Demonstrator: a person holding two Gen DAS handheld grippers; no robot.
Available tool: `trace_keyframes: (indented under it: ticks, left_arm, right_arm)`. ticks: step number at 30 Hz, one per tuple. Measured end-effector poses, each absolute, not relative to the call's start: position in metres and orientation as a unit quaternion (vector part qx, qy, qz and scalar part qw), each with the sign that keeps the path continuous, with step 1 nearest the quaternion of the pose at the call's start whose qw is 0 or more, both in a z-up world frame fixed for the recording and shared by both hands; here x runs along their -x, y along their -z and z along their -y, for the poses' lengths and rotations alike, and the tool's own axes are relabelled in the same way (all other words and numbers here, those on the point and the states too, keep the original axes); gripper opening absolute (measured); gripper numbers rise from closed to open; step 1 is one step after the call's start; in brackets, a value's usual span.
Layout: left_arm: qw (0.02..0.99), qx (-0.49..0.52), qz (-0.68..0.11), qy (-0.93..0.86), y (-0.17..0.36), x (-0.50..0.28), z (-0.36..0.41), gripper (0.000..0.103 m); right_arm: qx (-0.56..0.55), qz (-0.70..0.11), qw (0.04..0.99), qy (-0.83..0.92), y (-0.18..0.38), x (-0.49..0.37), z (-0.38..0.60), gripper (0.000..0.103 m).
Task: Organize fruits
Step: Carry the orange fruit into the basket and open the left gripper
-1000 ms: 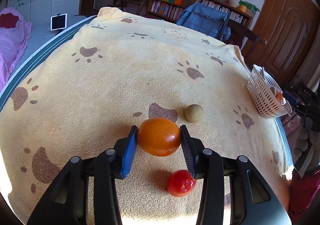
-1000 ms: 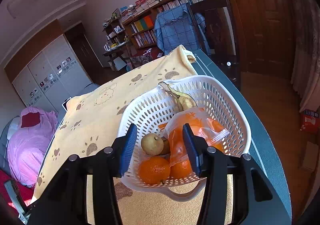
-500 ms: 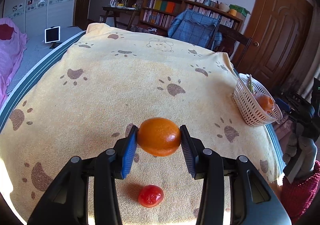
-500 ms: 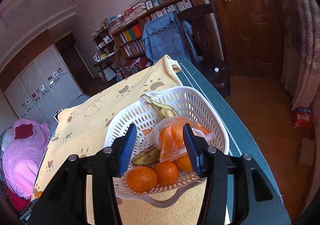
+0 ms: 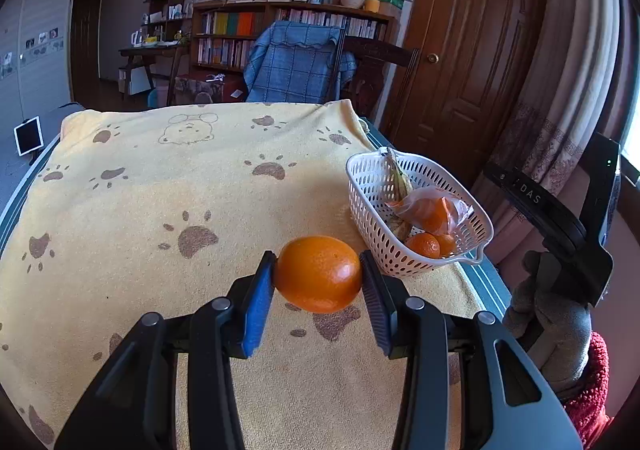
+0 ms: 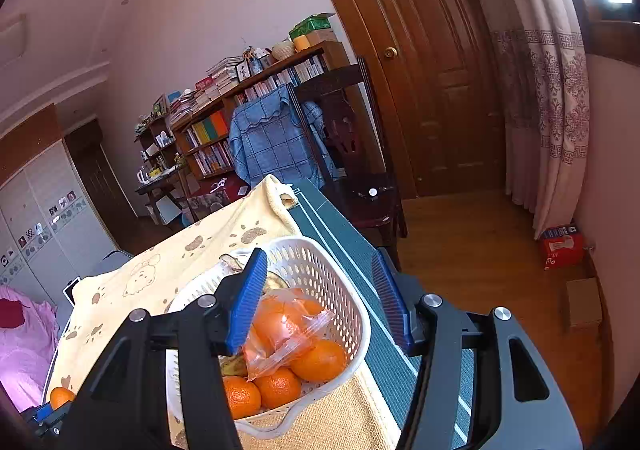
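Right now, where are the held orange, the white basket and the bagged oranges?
orange (image 5: 318,274): left wrist view, middle of its front skin.
white basket (image 5: 370,203): left wrist view, on its perforated left wall.
bagged oranges (image 6: 280,324): right wrist view, on the clear bag's front.

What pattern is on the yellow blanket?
Brown paw prints, plus an outlined bear face, on the blanket; clearest in the left wrist view.
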State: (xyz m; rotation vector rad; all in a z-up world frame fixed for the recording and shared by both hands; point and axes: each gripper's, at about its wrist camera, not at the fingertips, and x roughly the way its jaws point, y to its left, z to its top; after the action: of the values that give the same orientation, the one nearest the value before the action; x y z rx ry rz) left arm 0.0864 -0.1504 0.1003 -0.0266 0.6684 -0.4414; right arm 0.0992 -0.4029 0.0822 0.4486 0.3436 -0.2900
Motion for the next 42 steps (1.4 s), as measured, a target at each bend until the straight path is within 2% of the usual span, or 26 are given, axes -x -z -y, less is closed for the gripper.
trace_keyframes:
  ticks: [10, 21, 25, 34, 39, 42]
  left_arm:
    - [0.906, -0.018, -0.332, 0.263, -0.099, -0.112, 0.216, 0.043]
    - [0.901, -0.026, -0.343, 0.265, -0.083, -0.143, 0.246, 0.044]
    - [0.902, -0.005, -0.342, 0.264, -0.085, -0.149, 0.242, 0.059]
    - [0.910, 0.021, -0.337, 0.241, -0.095, -0.151, 0.216, 0.059]
    - [0.913, 0.028, -0.334, 0.233, -0.099, -0.146, 0.204, 0.061]
    - [0.916, 0.029, -0.330, 0.228, -0.102, -0.143, 0.200, 0.067]
  right_arm:
    - [-0.220, -0.161, 0.951, 0.146, -0.082, -0.099, 0.399, 0.056]
    - [-0.230, -0.167, 0.948, 0.147, -0.081, -0.100, 0.405, 0.057]
    - [-0.232, -0.168, 0.947, 0.147, -0.082, -0.102, 0.407, 0.057]
    - [-0.227, -0.167, 0.949, 0.142, -0.082, -0.103, 0.405, 0.056]
    - [-0.227, -0.167, 0.949, 0.142, -0.082, -0.103, 0.405, 0.056]
    - [-0.226, -0.166, 0.949, 0.142, -0.083, -0.103, 0.404, 0.056]
